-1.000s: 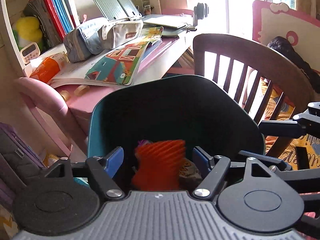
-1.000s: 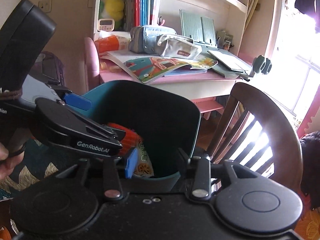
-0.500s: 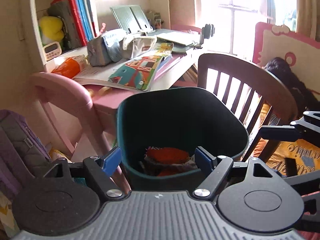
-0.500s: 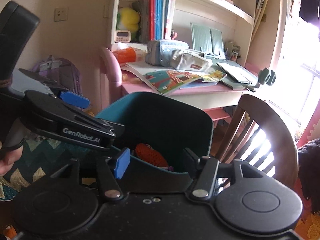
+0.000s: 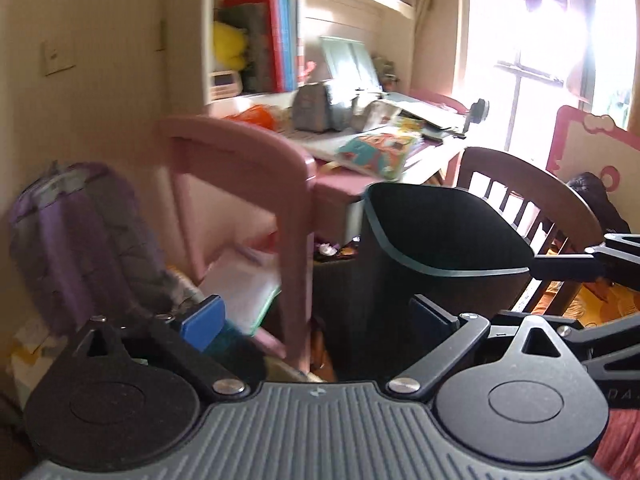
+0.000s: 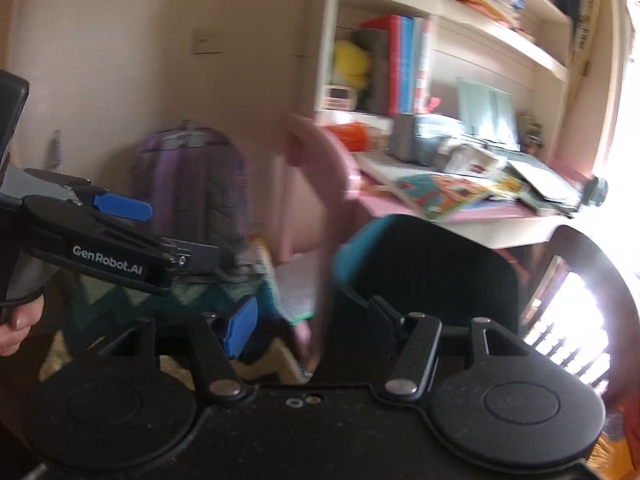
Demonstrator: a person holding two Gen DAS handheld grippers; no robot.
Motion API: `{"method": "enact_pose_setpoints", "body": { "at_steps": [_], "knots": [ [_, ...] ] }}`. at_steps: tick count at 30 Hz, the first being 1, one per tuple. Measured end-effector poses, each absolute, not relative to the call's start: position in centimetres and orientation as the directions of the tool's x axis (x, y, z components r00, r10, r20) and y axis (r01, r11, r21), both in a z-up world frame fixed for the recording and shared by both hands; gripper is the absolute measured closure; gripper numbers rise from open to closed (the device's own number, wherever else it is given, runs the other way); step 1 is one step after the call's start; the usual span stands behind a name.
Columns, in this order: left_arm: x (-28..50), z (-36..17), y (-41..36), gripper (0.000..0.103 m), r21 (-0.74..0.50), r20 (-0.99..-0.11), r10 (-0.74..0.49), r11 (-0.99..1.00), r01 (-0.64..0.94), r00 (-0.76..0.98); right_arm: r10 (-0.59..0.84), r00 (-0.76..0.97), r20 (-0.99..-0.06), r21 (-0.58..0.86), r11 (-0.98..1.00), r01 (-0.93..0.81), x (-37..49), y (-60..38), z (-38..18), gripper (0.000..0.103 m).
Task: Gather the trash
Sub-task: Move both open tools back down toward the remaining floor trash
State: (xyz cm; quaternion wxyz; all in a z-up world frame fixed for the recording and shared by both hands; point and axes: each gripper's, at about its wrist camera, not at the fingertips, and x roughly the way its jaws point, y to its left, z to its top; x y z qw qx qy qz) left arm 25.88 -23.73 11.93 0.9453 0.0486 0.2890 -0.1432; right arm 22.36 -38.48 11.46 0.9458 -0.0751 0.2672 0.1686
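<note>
Left gripper [image 5: 316, 322] and right gripper [image 6: 312, 322], jaws opening on nothing, hover beside the dark teal plastic bin [image 5: 440, 232]. It stands by the cluttered pink worktop [image 6: 472, 210], handy for trash.

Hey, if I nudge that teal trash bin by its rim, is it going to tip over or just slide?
The teal trash bin looks tall for its footprint, and it flares toward the rim, so a push up there would probably tip it rather than slide it. Its thin wall suggests light plastic, probably easy to shift. It stands close to the wooden chair, which might catch it if it tips that way.
</note>
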Motion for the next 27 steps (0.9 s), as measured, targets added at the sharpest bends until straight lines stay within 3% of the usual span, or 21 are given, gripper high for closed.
{"method": "enact_pose_setpoints", "body": {
  "at_steps": [9, 14, 20, 27],
  "knots": [
    [20.3, 8.2, -11.5, 0.001, -0.041, -0.540, -0.172, 0.983, 0.178, 0.824, 0.413, 0.691, -0.593, -0.009, 0.855, -0.519, 22.5, -29.1, 8.3, 0.040],
    [18.2, 4.3, -4.6, 0.000, -0.066, -0.563, -0.061, 0.997, 0.029, 0.824, 0.506, 0.592, -0.627, 0.072, 0.794, -0.603, 23.3, -23.9, 3.9, 0.039],
    [15.1, -4.9, 3.7, 0.000, -0.117, -0.637, 0.092, 0.970, -0.214, 0.765, 0.571, 0.443, -0.691, 0.178, 0.729, -0.661, 23.9, -16.4, -4.5, 0.039],
    [13.4, -16.9, 9.9, 0.000, -0.107, -0.775, 0.217, 0.880, -0.462, 0.594, 0.524, 0.306, -0.795, 0.203, 0.705, -0.680, 25.0, -9.1, -15.7, 0.039]
  ]
}}
